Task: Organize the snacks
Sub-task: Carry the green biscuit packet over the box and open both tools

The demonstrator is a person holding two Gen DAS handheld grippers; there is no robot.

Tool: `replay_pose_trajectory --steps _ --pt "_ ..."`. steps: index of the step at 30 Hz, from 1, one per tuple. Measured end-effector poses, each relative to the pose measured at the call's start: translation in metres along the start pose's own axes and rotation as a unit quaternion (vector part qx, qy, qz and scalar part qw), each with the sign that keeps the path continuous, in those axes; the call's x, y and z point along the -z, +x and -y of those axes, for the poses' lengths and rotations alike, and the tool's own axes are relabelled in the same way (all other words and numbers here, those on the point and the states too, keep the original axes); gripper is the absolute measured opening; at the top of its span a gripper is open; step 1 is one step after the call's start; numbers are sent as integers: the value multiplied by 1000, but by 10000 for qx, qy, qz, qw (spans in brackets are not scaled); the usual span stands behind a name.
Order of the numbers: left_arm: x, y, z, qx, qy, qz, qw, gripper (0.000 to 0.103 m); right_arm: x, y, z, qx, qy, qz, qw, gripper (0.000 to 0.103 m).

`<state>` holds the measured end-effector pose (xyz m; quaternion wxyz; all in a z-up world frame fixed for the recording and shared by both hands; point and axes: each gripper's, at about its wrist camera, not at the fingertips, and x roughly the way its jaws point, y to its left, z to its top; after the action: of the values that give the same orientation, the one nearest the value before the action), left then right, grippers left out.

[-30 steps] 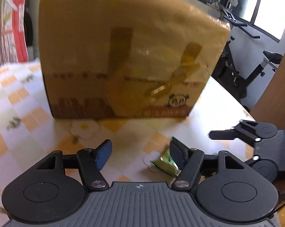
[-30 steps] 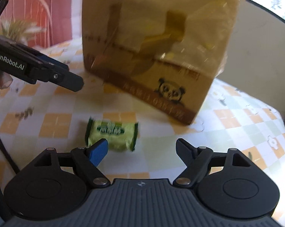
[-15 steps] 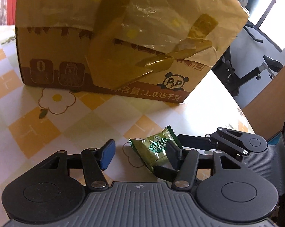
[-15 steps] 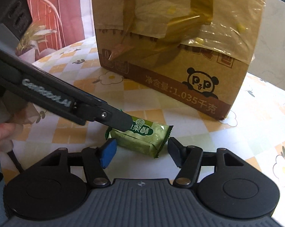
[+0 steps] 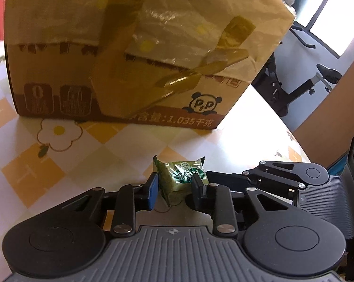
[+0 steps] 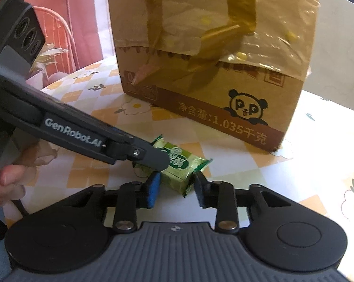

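Observation:
A small green wrapped snack point(image 5: 179, 179) lies on the checked tablecloth in front of a brown cardboard box point(image 5: 130, 54) with a panda logo. My left gripper point(image 5: 175, 185) has both fingers closed against the snack's sides. In the right wrist view the same snack point(image 6: 177, 166) sits between the fingers of my right gripper point(image 6: 175, 184), which stand close beside it with a small gap. The left gripper's finger point(image 6: 151, 156) lies over the snack from the left. The box point(image 6: 212, 54) stands behind.
The table carries a yellow and white cloth with flower prints point(image 5: 57, 134). The table's curved edge point(image 5: 282, 122) runs at the right. An exercise bike point(image 5: 301, 87) stands beyond it. A red chair point(image 6: 59, 35) is at the far left.
Both grippers moved in on the snack. The left gripper's fingers narrowed from wide open to pressing on the snack. The right gripper's fingers narrowed around it too.

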<state>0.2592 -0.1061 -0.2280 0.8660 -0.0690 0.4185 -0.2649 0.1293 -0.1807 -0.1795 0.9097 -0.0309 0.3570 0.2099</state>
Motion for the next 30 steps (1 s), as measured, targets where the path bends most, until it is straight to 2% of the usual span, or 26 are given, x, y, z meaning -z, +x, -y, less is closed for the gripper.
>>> replay_pose_trajectory --steps 5,10,19,25,30 --pt "-10 -15 4 95 34 202 9997 31 -11 -13 -2 45 25 181 9998 33" --pt "-28 -47 17 128 180 600 9980 31 -34 -38 -4 117 -130 472 9987 33" --pt "-96 -115 36 216 463 1555 9865 31 -115 -90 -1 238 -437 1289 9904 33" --pt "-152 -125 32 274 432 1646 9850 31 -167 -86 8 432 -659 1579 9843 33" --pt "-193 -100 28 15 493 1465 9880 32 -201 -57 31 491 -438 1468 9870 33"
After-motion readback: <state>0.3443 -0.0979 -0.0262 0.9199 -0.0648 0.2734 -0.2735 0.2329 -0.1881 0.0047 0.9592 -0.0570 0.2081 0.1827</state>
